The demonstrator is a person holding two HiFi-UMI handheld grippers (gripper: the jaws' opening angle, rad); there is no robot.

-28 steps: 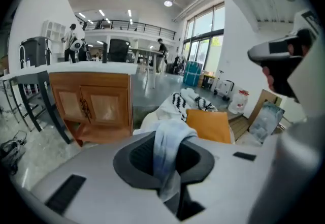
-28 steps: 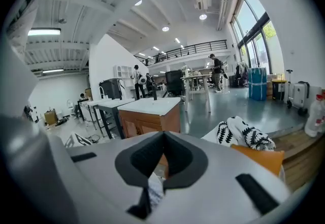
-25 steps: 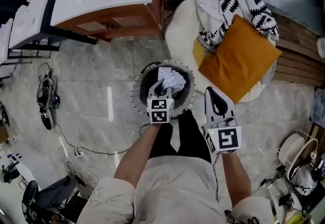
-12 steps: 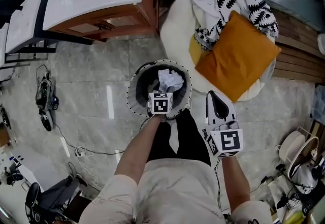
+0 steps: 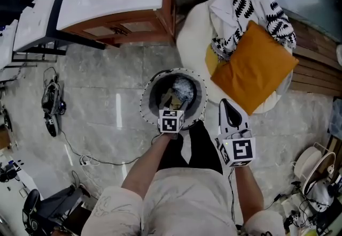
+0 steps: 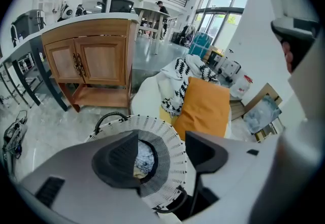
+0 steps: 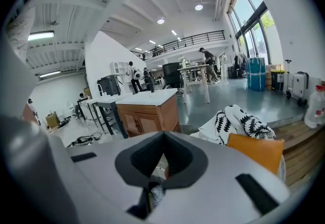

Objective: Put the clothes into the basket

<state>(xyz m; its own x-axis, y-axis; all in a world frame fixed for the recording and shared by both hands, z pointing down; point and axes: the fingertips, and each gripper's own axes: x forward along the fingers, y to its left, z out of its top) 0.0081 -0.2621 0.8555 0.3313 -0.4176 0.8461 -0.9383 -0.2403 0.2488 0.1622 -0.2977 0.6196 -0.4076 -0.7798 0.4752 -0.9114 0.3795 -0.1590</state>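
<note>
Our left tool (image 5: 179, 104) points steeply down over the mouth of the basket (image 5: 145, 102). Its jaws are opening wide and nothing is between them. The white garment (image 5: 183, 88) lies loose inside the basket, just below and ahead of the tips, so we judge this to be the release.

To finish it well, we let the pads come fully clear of the cloth and then lift straight up. That way no fold snags and trails back over the rim, which sits close around the tool on every side.

Our right tool (image 5: 228, 107) waits just to the right of the basket, jaws pressed together and holding nothing. Ahead of it and a little to its right, the black-and-white patterned garment (image 5: 251, 10) lies on the white beanbag (image 5: 192, 42), with the orange cushion (image 5: 254, 66) resting against its near edge.

We think that piece comes next. It is best taken by a free fold on the far side of the cushion, so the cushion is not dragged along.
</note>
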